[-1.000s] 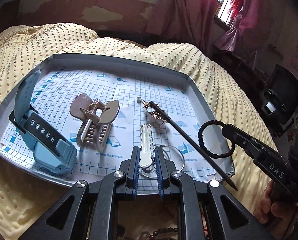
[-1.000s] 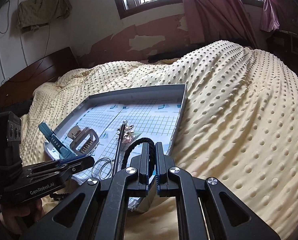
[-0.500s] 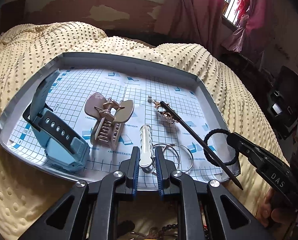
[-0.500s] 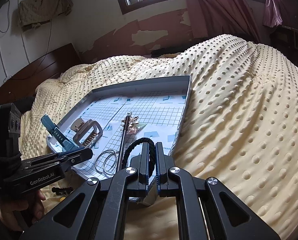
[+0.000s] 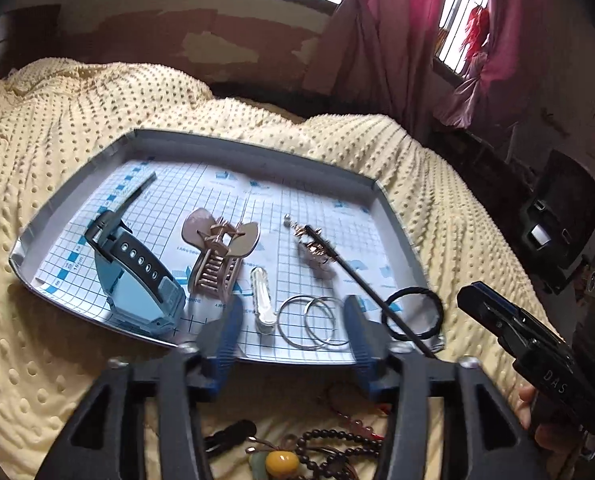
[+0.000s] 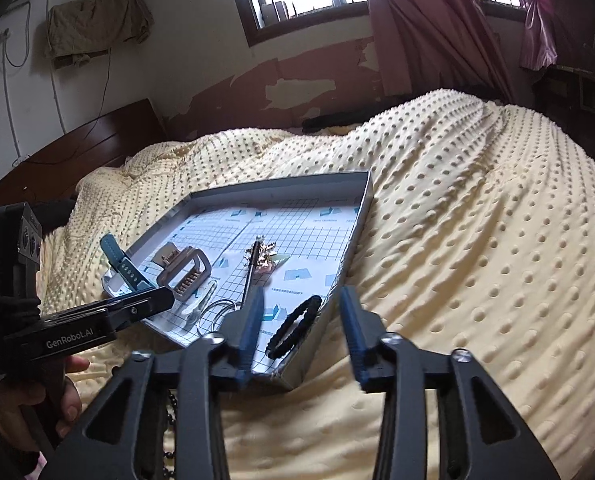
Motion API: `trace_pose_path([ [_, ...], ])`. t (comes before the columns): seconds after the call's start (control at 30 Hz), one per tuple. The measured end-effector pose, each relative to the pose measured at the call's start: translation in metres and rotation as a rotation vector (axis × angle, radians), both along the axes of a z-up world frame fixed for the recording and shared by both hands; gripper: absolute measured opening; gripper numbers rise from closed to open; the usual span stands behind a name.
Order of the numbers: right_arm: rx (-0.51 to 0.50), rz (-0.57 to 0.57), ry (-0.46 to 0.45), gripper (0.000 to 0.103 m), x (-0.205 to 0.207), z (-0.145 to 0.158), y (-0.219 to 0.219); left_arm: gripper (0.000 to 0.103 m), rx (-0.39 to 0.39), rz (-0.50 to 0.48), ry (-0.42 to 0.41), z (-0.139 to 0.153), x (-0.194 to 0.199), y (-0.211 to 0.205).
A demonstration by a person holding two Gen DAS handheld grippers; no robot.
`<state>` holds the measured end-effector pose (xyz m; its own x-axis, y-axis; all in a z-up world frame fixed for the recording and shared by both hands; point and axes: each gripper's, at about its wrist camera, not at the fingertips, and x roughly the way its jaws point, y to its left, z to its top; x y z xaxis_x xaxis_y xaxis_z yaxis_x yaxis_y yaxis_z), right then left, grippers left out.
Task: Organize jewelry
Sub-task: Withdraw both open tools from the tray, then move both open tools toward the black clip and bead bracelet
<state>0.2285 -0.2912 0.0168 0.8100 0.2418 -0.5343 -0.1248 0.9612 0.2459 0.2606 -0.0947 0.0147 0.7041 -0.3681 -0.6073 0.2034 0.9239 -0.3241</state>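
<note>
Both hand-held grippers, left [image 5: 293, 320] and right [image 6: 301, 316], are spread; each should lift straight back, clear of the grey metal tray [image 5: 253, 150], before reaching for the dark wooden bead strand [image 5: 337, 446] below.

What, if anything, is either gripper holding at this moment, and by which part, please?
Nothing is held. The left gripper and right gripper are both open; the white clip and black hair tie lie free in the tray.

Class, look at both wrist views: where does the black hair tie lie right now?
The black hair tie lies flat in the tray's near right corner, beside the silver hoops, touching the dark hair stick; neither gripper holds it.
</note>
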Motion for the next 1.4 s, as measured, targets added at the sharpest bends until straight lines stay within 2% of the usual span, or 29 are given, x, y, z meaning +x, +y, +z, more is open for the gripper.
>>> trace_pose_path([
  [0.07, -0.022, -0.003, -0.028, 0.043, -0.009, 0.006, 0.0, 0.068, -0.01, -0.002, -0.04, 0.007, -0.011, 0.001],
  [0.13, -0.044, -0.011, -0.061, 0.052, -0.02, 0.013, 0.0, 0.073, -0.01, 0.004, -0.076, 0.014, -0.023, 0.003],
  [0.27, -0.041, -0.043, -0.119, 0.068, -0.045, 0.024, -0.002, 0.101, -0.029, 0.046, -0.166, 0.029, -0.049, 0.017],
  [0.33, -0.041, -0.05, -0.145, 0.088, -0.058, 0.027, -0.002, 0.103, -0.033, 0.088, -0.225, 0.036, -0.063, 0.027],
  [0.43, -0.057, -0.04, -0.185, 0.094, -0.077, 0.03, 0.003, 0.103, -0.058, 0.107, -0.283, 0.042, -0.082, 0.041],
  [0.53, -0.087, -0.033, -0.237, 0.101, -0.095, 0.039, 0.012, 0.103, -0.052, 0.119, -0.303, 0.045, -0.096, 0.052],
  [0.67, -0.099, -0.017, -0.288, 0.102, -0.118, 0.046, 0.026, 0.103, -0.019, 0.119, -0.35, 0.043, -0.121, 0.066],
  [0.83, -0.125, -0.001, -0.261, 0.102, -0.141, 0.037, 0.041, 0.103, 0.032, 0.095, -0.371, 0.034, -0.15, 0.081],
  [1.07, -0.195, 0.017, -0.207, 0.102, -0.171, 0.019, 0.051, 0.103, 0.057, 0.035, -0.287, 0.011, -0.169, 0.102],
  [1.33, -0.201, 0.035, -0.11, 0.102, -0.186, -0.004, 0.054, 0.103, 0.097, -0.008, -0.16, -0.018, -0.174, 0.107],
  [1.4, -0.208, 0.047, -0.092, 0.102, -0.186, -0.009, 0.057, 0.103, 0.13, -0.01, -0.133, -0.023, -0.171, 0.103],
])
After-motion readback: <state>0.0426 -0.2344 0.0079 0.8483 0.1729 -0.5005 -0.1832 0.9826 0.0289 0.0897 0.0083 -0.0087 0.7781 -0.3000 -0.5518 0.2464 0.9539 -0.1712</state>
